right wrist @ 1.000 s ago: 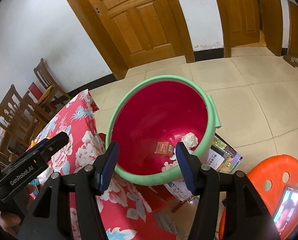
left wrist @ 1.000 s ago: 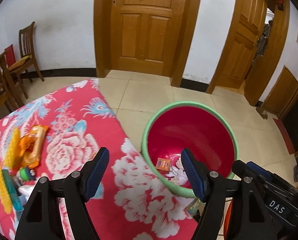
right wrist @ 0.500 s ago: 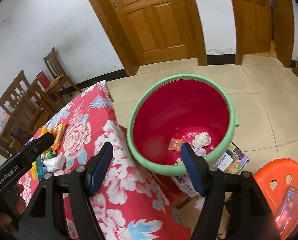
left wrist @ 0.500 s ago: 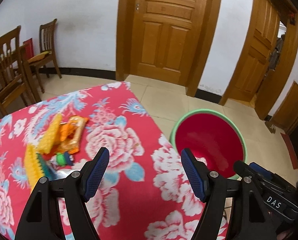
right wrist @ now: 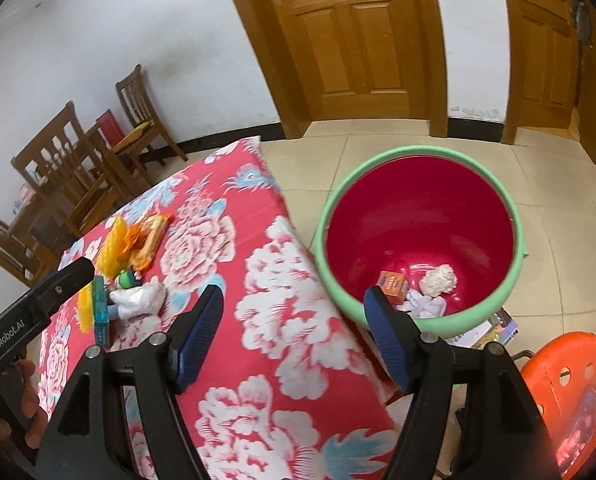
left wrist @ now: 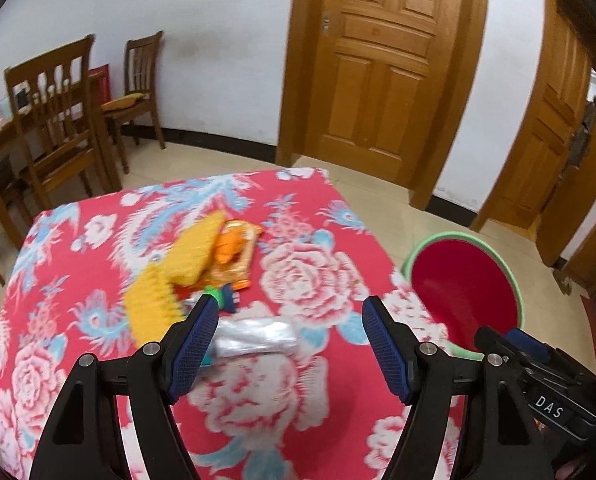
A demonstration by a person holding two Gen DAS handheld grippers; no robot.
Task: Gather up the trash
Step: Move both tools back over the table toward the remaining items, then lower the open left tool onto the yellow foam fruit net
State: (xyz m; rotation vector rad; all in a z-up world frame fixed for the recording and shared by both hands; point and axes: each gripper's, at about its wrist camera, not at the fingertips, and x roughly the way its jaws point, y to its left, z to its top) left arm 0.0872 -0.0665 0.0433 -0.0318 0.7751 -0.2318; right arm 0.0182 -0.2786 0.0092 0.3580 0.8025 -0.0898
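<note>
A: Okay, left gripper (left wrist: 290, 344)?
B: Jaws wide apart, nothing between them. It hangs over the table (left wrist: 78, 248) with the red floral cloth, pointing at the trash pile.

A: Right gripper (right wrist: 294, 334)?
B: Also spread wide, holding nothing. It sits above the table edge, one finger over the cloth, the other in front of the bin (right wrist: 510, 280) rim.

A: Where's the trash?
B: Two places. On the table: a clear plastic wrapper (left wrist: 258, 334) just ahead of the left gripper, near its left finger. Behind that a yellow mesh (left wrist: 170, 280), an orange packet (left wrist: 234, 252) touching it, and a small green and blue thing (left wrist: 222, 296) between mesh and wrapper; too blurred to name. The right view shows a teal strip (right wrist: 100, 312) beside the yellow stuff.

A: And the bin?
B: Red inside, green rim, on the tiled floor just beside the table's right edge. In the bottom: a small orange box (right wrist: 394, 284), a white paper wad (right wrist: 440, 278) next to it, more white scraps touching both.

A: Anything else?
B: Orange stool (right wrist: 570, 400) at the right view's lower right, some printed paper (right wrist: 494, 326) on the floor under the bin, wooden chairs (left wrist: 54, 120) at the far left, two wooden doors (left wrist: 386, 60) behind.
</note>
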